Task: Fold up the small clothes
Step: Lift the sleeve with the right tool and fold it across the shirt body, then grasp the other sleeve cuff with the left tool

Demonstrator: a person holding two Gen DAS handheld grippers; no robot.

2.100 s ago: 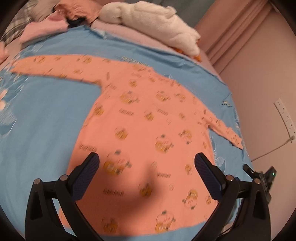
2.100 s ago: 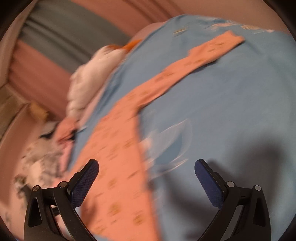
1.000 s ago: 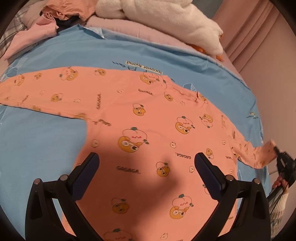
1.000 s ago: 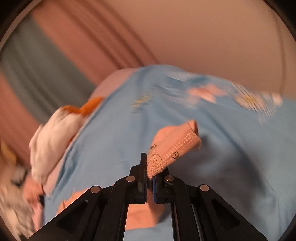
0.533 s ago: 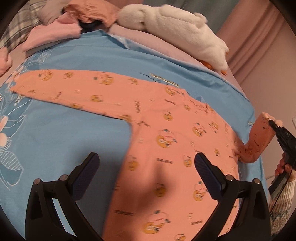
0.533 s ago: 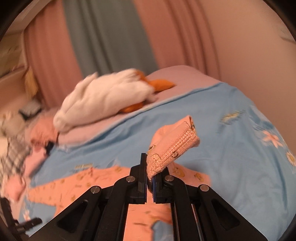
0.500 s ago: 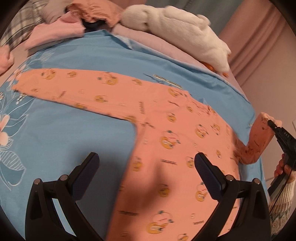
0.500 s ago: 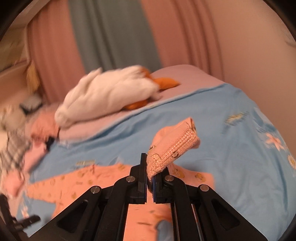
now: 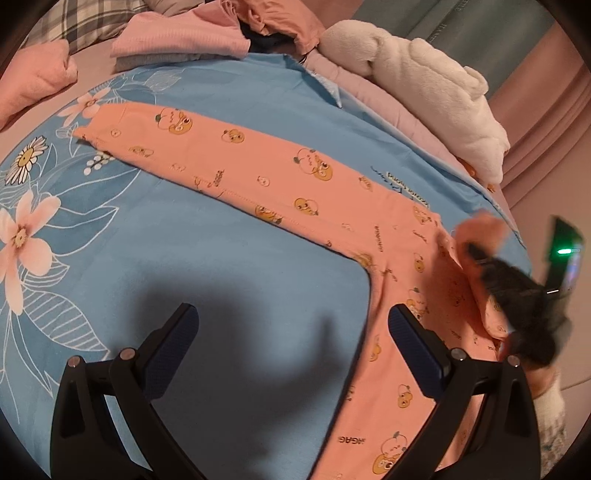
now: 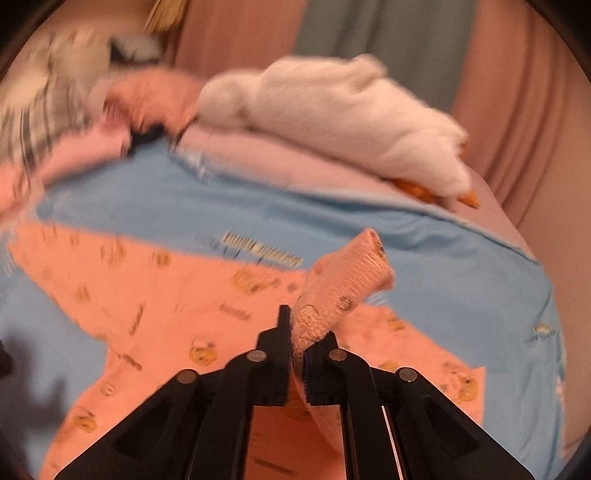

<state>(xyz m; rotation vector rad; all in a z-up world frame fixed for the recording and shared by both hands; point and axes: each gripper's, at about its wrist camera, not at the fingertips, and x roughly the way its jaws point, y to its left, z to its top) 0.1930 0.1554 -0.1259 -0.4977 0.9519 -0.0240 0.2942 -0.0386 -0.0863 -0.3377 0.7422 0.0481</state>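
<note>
An orange long-sleeved top (image 9: pixel 388 266) printed with small cartoon faces lies flat on a blue floral sheet (image 9: pixel 221 295). Its far sleeve (image 9: pixel 207 162) stretches out straight to the upper left. My left gripper (image 9: pixel 291 343) hovers open over the sheet just left of the top's body, with nothing between its fingers. My right gripper (image 10: pixel 297 343) is shut on the ribbed cuff (image 10: pixel 343 280) of the other sleeve, lifted above the top's body. In the left wrist view that right gripper (image 9: pixel 476 254) appears blurred at the right, holding the cuff over the chest.
A white plush toy (image 9: pixel 424 96) lies on a pink blanket (image 9: pixel 373 99) at the bed's far edge. Folded pink clothes (image 9: pixel 177 40) and a plaid fabric (image 9: pixel 85 18) are piled at the far left. Curtains (image 10: pixel 369 33) hang behind the bed.
My right gripper has carried the sleeve cuff inward from the bed's right side to above the top's body, rolling as it went. My left gripper has slid left, off the top's body.
</note>
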